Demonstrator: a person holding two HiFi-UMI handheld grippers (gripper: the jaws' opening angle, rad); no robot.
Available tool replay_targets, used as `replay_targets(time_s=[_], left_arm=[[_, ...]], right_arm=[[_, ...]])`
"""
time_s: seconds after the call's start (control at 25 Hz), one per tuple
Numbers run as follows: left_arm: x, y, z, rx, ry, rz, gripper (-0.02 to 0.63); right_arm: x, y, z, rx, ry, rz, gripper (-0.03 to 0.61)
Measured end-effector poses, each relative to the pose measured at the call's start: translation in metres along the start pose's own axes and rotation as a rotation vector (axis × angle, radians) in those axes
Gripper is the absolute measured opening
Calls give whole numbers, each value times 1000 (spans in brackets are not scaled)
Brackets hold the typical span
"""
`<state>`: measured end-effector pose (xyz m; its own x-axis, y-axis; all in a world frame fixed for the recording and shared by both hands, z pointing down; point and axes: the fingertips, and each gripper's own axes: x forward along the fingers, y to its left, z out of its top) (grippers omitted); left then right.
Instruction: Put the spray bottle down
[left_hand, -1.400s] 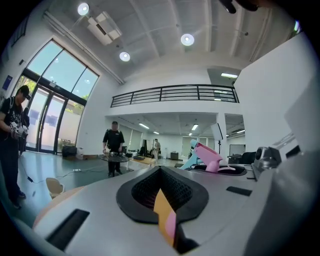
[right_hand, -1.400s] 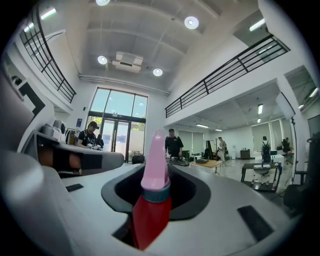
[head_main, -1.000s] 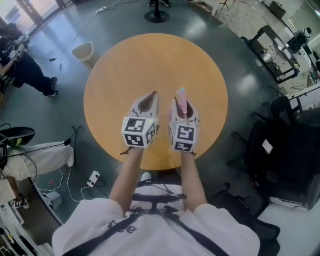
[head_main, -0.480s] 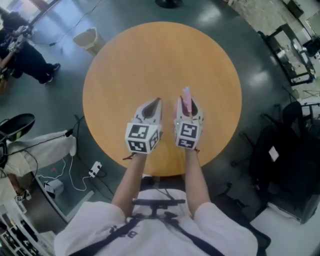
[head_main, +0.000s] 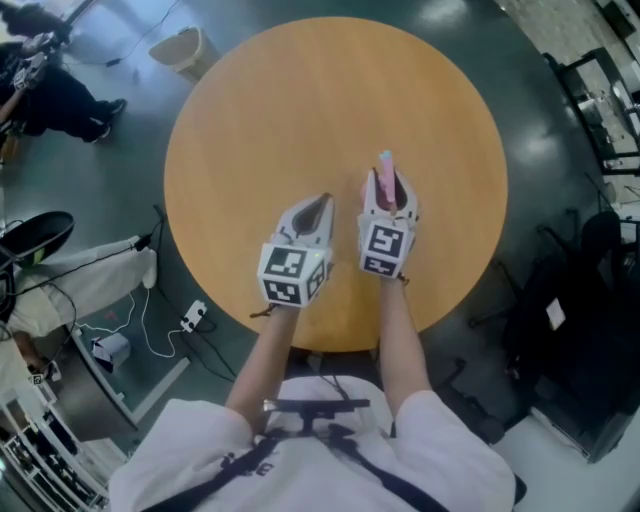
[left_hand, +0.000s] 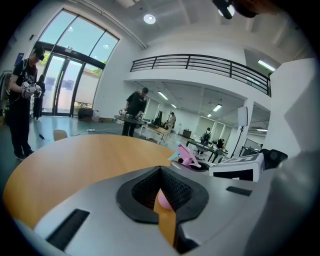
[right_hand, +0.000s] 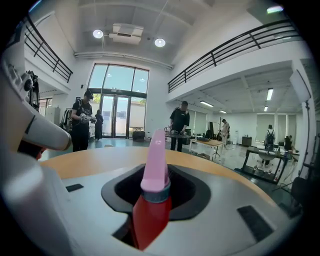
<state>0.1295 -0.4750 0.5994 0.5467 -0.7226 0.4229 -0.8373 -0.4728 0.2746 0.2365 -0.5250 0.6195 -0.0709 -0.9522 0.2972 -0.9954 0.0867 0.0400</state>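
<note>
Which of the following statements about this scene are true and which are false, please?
1. The right gripper is closed on a red plastic spray bottle with a pink nozzle. True.
2. The left gripper and the right gripper are side by side over the light-brown wooden table. True.
3. The table's top is square. False: it is round.
4. The spray bottle stands alone on the table, released. False: the right gripper's jaws clamp it.
5. The spray bottle's nozzle points back at the person. False: it points away, toward the table's far side.
</note>
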Motion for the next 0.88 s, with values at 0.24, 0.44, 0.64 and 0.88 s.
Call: replay_targets(time_s=[0.24,0.44,0.64,0.88], left_arm=[[3,11,-17,-17,38,23,11],[7,24,-19,-30,51,28,11],[4,23,-24,-25,63,14,11],[-8,17,-19,-12,56,-14,11]], right_arm=[[9,1,-4,-25,-27,-23,153],[14,5,-5,-25,-54,-32,155],[9,-2,-10,7,-44,-63,161],[-1,5,3,41,-55,-2,391]])
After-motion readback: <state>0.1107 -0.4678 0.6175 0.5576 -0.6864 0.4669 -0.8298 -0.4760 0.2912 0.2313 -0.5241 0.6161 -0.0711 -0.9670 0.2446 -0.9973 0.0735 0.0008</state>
